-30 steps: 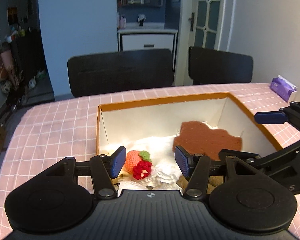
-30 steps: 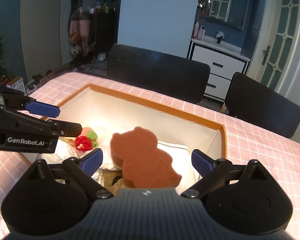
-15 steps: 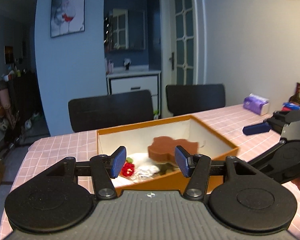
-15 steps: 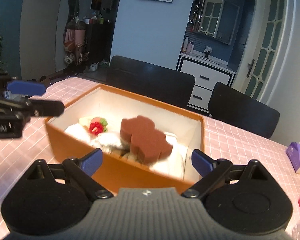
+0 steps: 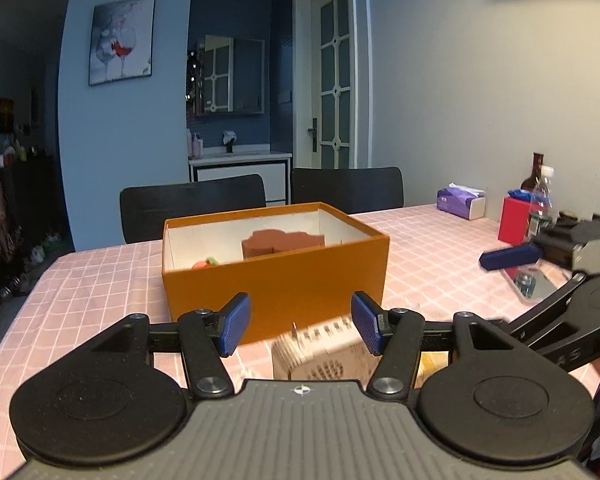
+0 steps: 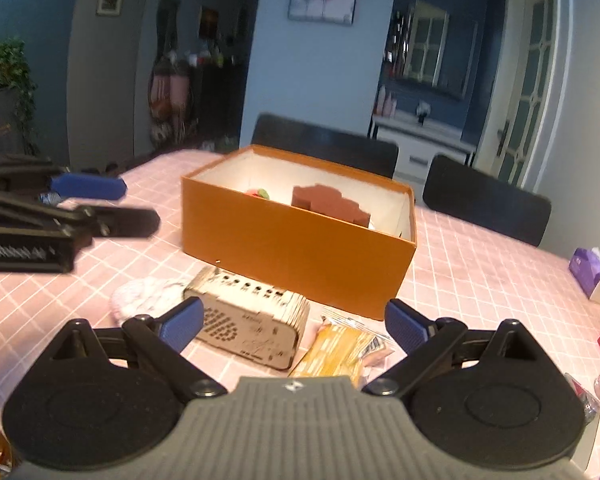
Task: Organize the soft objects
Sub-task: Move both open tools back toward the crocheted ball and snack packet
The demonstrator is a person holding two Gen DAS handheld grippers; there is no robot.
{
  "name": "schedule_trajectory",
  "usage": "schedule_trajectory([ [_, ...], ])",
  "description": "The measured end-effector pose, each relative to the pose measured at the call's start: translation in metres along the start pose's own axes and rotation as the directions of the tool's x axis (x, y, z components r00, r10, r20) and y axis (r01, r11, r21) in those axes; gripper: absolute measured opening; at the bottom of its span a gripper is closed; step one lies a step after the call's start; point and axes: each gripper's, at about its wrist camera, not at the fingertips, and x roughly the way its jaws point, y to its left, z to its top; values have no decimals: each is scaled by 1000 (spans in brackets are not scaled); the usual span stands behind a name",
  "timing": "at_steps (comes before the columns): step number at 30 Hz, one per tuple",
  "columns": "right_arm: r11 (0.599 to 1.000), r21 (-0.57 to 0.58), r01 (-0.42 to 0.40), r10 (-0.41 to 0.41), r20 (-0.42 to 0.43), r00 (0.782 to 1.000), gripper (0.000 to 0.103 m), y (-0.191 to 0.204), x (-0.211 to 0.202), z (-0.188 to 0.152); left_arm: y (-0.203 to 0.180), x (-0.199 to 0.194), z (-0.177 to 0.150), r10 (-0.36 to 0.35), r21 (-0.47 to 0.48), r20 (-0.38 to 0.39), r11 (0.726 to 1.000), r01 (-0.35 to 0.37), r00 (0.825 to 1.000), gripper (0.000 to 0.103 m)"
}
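Orange box (image 6: 300,240) on the desk (image 6: 480,264) already holds the brown sponge (image 6: 328,204); a white knitted piece (image 6: 144,294) lies left of my empty, spread right gripper (image 6: 292,322), nearer my equally released left gripper (image 5: 300,322).

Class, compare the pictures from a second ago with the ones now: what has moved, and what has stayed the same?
Both tongs, the left tongs and right tongs, pulled back up and out of the orange box to the table's near side, both open and empty throughout. Nothing was grasped or released. The brown sponge and the crocheted fruit stayed in the box.
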Motion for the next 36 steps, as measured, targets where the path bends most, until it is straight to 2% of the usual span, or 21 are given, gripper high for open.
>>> schedule_trajectory([
  [3, 1000, -18, 21, -20, 45, 999, 97, 11, -13, -22, -10, -9, -20, 12, -4, 5, 1000, -12, 1000, 67],
  [7, 998, -28, 57, -54, 90, 994, 97, 20, -22, -48, -11, -16, -42, 8, -70, -10, 997, -9, 1000, 67],
  [11, 995, -41, 93, -88, 107, 990, 97, 27, -21, -69, -11, -19, -62, 54, -66, -55, 996, -58, 997, 67],
  [14, 992, -47, 120, -116, 77, 990, 97, 28, -13, -79, -8, -18, -70, 95, -52, -88, 994, -100, 992, 68],
  [18, 986, -47, 157, -155, 46, 987, 97, 21, -2, -90, -1, -17, -77, 142, -57, -116, 987, -149, 983, 74],
  [26, 977, 2, 214, -214, -42, 976, 97, -4, 21, -101, 1, -6, -83, 181, 0, -142, 983, -183, 973, 83],
  [31, 978, 48, 203, -199, -88, 976, 97, -21, 38, -97, 1, 9, -77, 183, 64, -153, 983, -175, 971, 86],
  [36, 985, 78, 153, -144, -108, 984, 97, -26, 54, -88, 0, 27, -68, 171, 117, -176, 981, -152, 969, 86],
])
